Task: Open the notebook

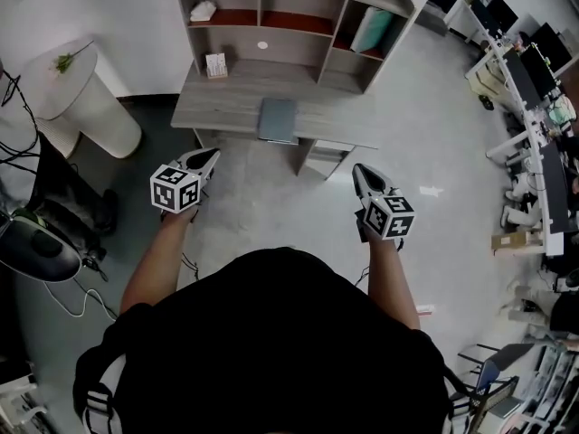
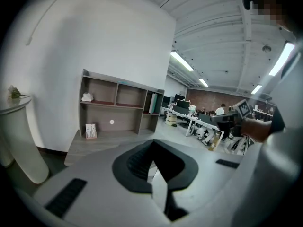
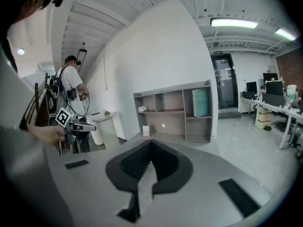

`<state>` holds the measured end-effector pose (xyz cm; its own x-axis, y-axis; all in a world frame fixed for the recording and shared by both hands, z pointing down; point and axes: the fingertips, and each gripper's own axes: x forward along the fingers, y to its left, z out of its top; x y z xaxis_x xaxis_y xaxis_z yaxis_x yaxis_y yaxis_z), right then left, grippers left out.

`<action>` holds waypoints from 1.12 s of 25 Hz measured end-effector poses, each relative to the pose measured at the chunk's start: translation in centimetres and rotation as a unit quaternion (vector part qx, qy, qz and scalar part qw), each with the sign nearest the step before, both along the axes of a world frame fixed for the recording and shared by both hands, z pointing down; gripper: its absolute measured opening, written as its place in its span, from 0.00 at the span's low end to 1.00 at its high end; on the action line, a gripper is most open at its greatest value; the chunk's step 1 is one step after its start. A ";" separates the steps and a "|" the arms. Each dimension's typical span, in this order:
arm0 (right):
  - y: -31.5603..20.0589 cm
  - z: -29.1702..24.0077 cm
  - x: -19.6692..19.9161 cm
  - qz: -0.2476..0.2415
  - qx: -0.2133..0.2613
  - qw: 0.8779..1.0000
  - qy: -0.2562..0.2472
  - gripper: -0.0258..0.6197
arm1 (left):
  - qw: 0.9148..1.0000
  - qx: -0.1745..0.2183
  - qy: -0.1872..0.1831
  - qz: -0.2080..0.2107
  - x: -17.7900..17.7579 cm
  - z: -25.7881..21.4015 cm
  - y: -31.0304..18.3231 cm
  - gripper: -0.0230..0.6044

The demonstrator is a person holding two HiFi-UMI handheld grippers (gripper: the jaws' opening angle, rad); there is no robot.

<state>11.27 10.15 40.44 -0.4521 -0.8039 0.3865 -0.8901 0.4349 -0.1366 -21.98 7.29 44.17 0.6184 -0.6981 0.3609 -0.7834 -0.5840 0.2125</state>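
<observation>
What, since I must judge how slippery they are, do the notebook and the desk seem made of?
The notebook: a closed grey-blue cover, matte with no glare, likely card or faux leather; too small to tell which. The desk: grey-brown with faint streaky grain and a dull finish, probably wood-look laminate board.

I'm facing a grey shelved desk (image 1: 217, 107) against a white wall (image 1: 127, 25) — pale floor (image 1: 271, 197) shining, round white stand (image 1: 99, 125) left, office desks (image 1: 543, 152) right, ceiling strip lights (image 3: 234, 22) glowing.
</observation>
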 end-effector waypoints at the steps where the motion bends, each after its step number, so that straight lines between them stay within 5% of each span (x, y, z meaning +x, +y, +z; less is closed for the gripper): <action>1: -0.5 0.2 0.2 -0.005 -0.001 1.000 0.000 0.04 | 1.000 -0.001 0.000 -0.003 0.3 0.1 -0.3 0.05; 19: -8.0 3.7 3.6 -0.094 -0.035 0.995 -0.003 0.04 | 0.998 -0.040 0.006 -0.041 6.6 2.3 -2.7 0.05; 28: -8.9 4.9 2.9 -0.117 -0.049 0.992 -0.014 0.04 | 0.997 -0.072 -0.013 -0.014 9.0 4.2 -2.0 0.05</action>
<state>14.16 1.26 45.39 -0.6338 -0.6346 0.4422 -0.7612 0.6131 -0.2111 -12.97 5.27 48.38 0.5876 -0.6557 0.4742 -0.8060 -0.5264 0.2708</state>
